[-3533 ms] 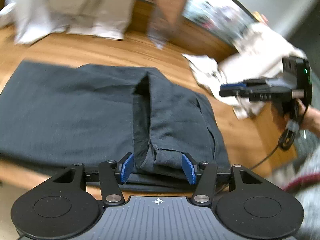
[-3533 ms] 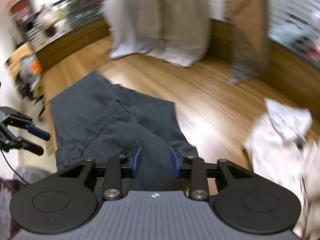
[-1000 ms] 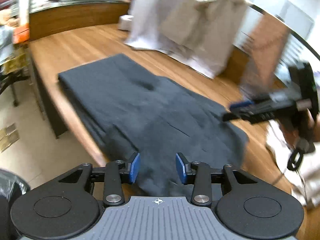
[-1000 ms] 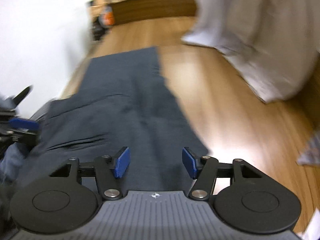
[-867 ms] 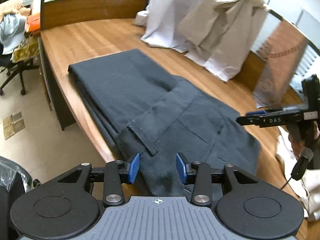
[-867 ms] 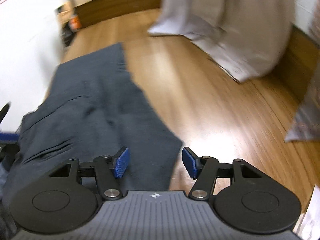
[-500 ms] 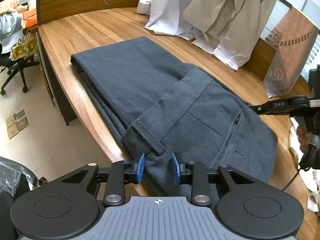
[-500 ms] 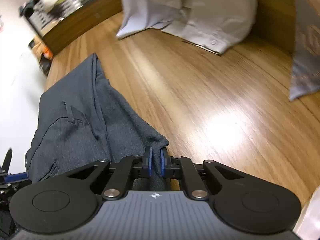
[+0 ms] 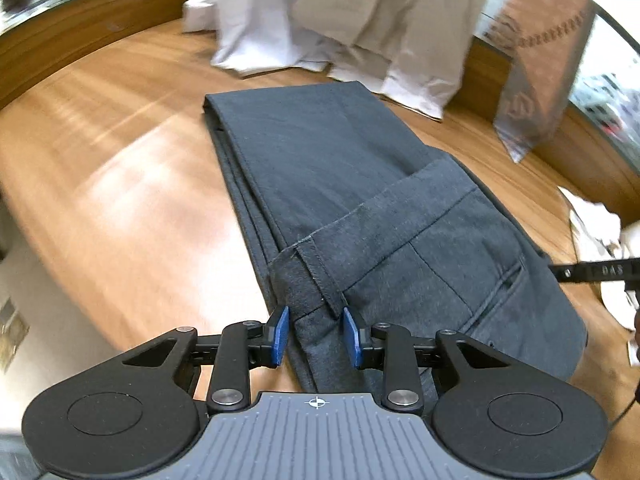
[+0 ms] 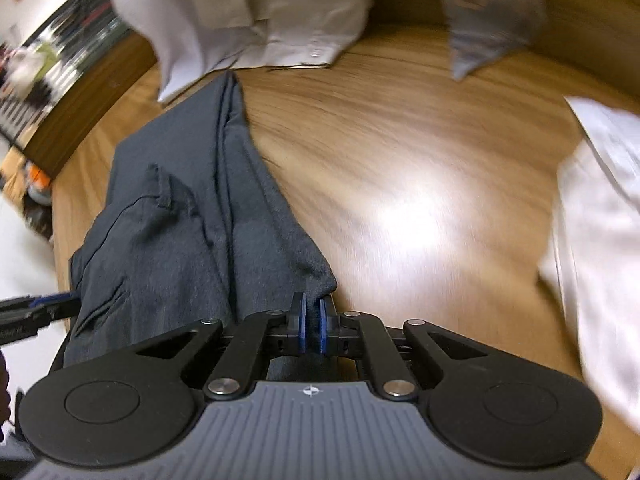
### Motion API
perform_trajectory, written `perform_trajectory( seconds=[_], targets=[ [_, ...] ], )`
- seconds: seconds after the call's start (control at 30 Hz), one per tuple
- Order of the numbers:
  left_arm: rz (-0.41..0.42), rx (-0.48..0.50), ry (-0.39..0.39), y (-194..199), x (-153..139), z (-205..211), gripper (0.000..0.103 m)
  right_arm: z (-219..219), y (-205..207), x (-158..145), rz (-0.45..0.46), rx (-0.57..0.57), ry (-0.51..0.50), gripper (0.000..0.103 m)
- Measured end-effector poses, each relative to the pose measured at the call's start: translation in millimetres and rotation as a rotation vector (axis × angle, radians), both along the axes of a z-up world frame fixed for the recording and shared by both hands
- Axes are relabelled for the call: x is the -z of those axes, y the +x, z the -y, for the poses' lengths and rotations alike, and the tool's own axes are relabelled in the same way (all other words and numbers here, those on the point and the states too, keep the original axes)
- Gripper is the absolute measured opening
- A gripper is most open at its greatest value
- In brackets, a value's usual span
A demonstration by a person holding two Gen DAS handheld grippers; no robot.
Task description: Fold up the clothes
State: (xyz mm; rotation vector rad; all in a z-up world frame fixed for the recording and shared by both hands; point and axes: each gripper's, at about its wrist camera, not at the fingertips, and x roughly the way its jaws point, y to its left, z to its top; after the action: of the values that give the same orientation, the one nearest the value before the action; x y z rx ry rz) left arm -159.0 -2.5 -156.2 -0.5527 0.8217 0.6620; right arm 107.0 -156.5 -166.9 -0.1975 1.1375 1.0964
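Trouser corner is pinched tight in the right gripper; waistband's straddled by the left gripper, pads only half closed. Dark trousers are spread ahead on the table. Both corners probably best lifted evenly.

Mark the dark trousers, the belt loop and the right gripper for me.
dark trousers (image 9: 320, 152): left wrist view, on the flat folded leg.
belt loop (image 9: 320, 272): left wrist view, mid-strip at the waistband.
right gripper (image 10: 311, 326): right wrist view, between the blue pads pinching the cloth.

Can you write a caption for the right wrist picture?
Right gripper pinches the edge of dark grey trousers on a wooden table.
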Motion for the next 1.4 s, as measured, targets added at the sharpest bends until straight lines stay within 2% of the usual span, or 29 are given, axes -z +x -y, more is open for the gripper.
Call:
perform_trajectory(
  seconds=[0.3, 0.63, 0.9, 1.0, 1.13, 1.2, 1.27, 1.33, 1.4],
  targets=[
    [-0.025, 0.308, -0.019, 26, -3, -55, 0.033, 42, -63, 1, -0.015, 0.236, 0.003, 0.006],
    [-0.054, 0.613, -0.022, 66, -3, -96, 0.033, 57, -134, 1, 0.020, 0.488, 0.003, 0.006],
    [-0.044, 0.747, -0.014, 83, -2, -106, 0.033, 60, -181, 1, 0.034, 0.659, 0.002, 0.005],
    [-0.026, 0.774, -0.018, 84, -1, -109, 0.033, 59, -197, -1, 0.043, 0.679, -0.007, 0.005],
    [-0.008, 0.793, -0.025, 85, -2, -112, 0.033, 56, -210, -20, 0.130, 0.688, -0.040, 0.010],
    [0.002, 0.799, -0.029, 84, -2, -114, 0.033, 50, -214, -35, 0.190, 0.681, -0.015, 0.011],
    [0.012, 0.804, -0.033, 84, -3, -116, 0.033, 41, -212, -45, 0.194, 0.657, 0.034, 0.034],
    [0.022, 0.802, -0.038, 83, -3, -117, 0.033, 29, -205, -46, 0.146, 0.620, 0.089, 0.046],
    [0.032, 0.788, -0.045, 82, -3, -117, 0.033, 16, -197, -41, 0.101, 0.592, 0.107, 0.051]
  ],
)
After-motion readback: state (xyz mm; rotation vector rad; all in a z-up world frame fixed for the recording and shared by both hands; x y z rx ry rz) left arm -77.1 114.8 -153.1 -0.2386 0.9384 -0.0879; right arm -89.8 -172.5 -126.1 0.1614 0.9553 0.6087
